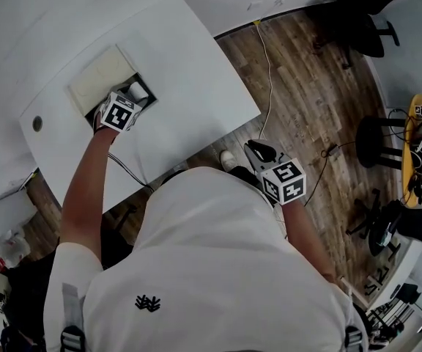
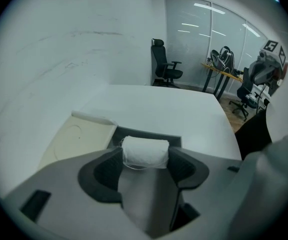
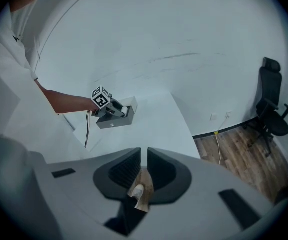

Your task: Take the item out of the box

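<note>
A small box (image 1: 94, 111) with a dark inside and a cream lid (image 1: 102, 79) folded back lies on the white table (image 1: 196, 86). My left gripper (image 1: 134, 94) is over the box mouth. Its jaws stand wide, with a white rolled item (image 2: 145, 151) between the pads, both of which touch its ends; the dark box rim (image 2: 151, 135) shows just behind the roll. My right gripper (image 1: 255, 150) hangs off the table over the wooden floor. Its jaws (image 3: 144, 159) are shut with nothing between them. From there the left gripper (image 3: 118, 112) shows far off on the table.
A round hole (image 1: 37, 123) sits in the table near its left end. A cable (image 1: 269, 72) runs across the wooden floor. Black office chairs (image 1: 376, 20) and a yellow round table (image 1: 416, 134) with gear stand to the right. The wall is right behind the table.
</note>
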Demonstrator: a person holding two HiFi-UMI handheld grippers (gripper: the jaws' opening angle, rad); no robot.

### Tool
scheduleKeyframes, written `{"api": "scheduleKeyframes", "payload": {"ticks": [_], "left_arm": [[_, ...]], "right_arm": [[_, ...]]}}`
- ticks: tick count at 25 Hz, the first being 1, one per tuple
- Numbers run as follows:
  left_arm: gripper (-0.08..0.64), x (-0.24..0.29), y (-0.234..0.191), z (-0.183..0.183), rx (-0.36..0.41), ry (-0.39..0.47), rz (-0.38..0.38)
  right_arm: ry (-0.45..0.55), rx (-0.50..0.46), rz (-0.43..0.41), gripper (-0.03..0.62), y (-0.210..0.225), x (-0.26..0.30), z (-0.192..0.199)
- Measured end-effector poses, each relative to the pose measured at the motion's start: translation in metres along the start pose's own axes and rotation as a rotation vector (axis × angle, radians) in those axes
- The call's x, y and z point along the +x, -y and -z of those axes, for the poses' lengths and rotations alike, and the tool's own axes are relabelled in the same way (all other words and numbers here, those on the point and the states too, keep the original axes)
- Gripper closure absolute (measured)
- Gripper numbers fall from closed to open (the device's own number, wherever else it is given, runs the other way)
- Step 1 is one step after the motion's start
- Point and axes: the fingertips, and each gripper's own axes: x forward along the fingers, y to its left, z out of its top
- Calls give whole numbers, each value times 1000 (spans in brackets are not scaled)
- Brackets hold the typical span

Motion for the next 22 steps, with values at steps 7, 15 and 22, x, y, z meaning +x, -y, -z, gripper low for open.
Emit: {"api": "scheduleKeyframes", "payload": {"ticks": [7,15,22], "left_arm": [[282,-37,0,-7,-93,40,-82],[282,-80,36,-26,-171,111,-151],[282,-112,93,-46,-206,167,-181]], "right_arm": [[-5,-76,-98,577,11,-1,-10],[-30,-184,-229,584,23,2,-14],[-65,-266,-316,584,37,-2,-6]]}}
